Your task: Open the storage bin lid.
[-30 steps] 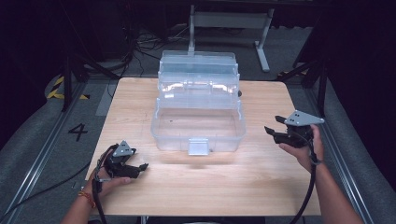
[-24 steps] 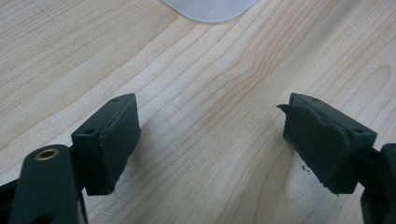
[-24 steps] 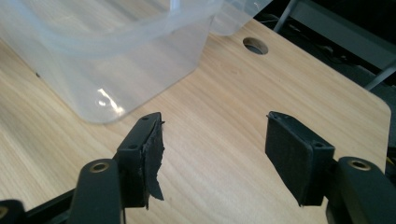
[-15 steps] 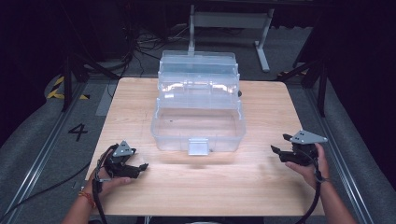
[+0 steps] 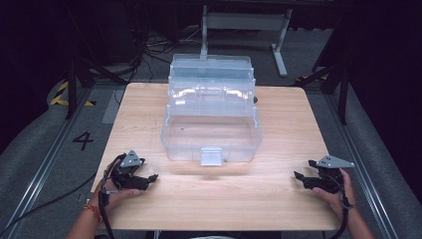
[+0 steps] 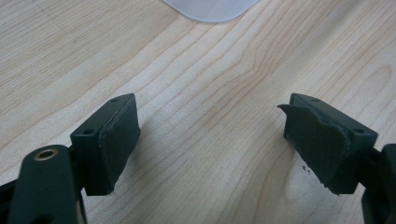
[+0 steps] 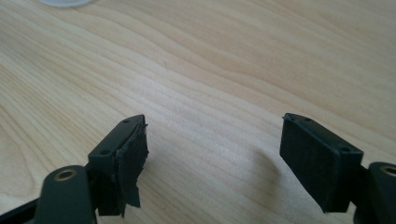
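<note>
The left claw (image 5: 149, 178) rests low on the near left of the tabletop (image 5: 278, 209), its jaws spread apart with only bare wood between them, as the left gripper view confirms. The right claw (image 5: 300, 178) sits at the near right, also low over the wood; its jaws have just been opening and stand apart with nothing between them. Both point inward, toward the middle, and each is held by a hand (image 5: 115, 195) coming in from the near edge, which suggests a resting pose on either side of the work rather than a grip in progress. The thing they flank is a clear plastic toolbox (image 5: 211, 124) at the middle of the tabletop, well apart from both claws; its lid seems to be swung back with stepped trays raised toward the far side, though the clear walls make that hard to read. A pale latch (image 5: 211, 156) hangs at the middle of its near wall, facing the person. Nothing lies between the claws and the box, so either could approach it freely. Beyond the far edge stands a grey metal frame (image 5: 239, 22), and a floor marking, the numeral 4 (image 5: 82, 141), lies to the left.
</note>
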